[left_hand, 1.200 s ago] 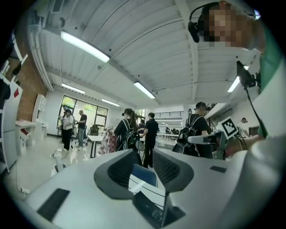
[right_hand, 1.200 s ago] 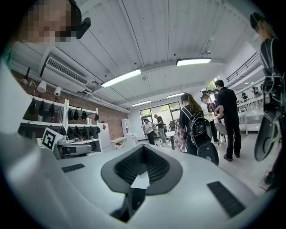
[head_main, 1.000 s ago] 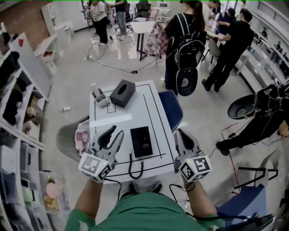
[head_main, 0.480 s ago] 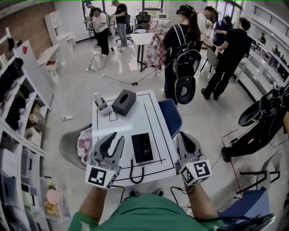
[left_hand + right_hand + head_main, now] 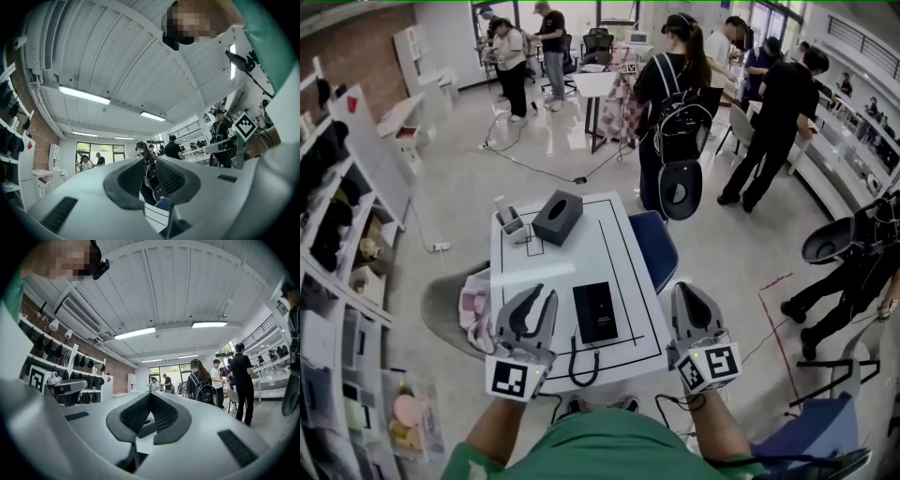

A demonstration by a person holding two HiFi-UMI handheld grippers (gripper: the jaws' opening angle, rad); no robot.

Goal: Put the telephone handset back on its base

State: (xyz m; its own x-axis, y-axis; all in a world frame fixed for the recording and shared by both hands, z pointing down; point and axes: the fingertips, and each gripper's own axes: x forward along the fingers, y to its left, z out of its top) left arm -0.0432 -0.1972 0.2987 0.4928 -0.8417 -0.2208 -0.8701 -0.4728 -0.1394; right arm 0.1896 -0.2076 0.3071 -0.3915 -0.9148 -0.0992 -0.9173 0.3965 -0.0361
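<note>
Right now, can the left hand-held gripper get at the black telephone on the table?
Probably yes: the left hand-held gripper, jaws apart and empty, hovers beside the telephone with only bare table between.

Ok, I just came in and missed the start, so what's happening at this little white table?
A person in a green shirt is at the white table, holding a gripping tool in each hand. The left claw and right claw hover at the near edge, either side of a black telephone whose cord loops toward the person. Neither touches it: the left claw is slightly open and empty, the right claw shut on nothing.
</note>
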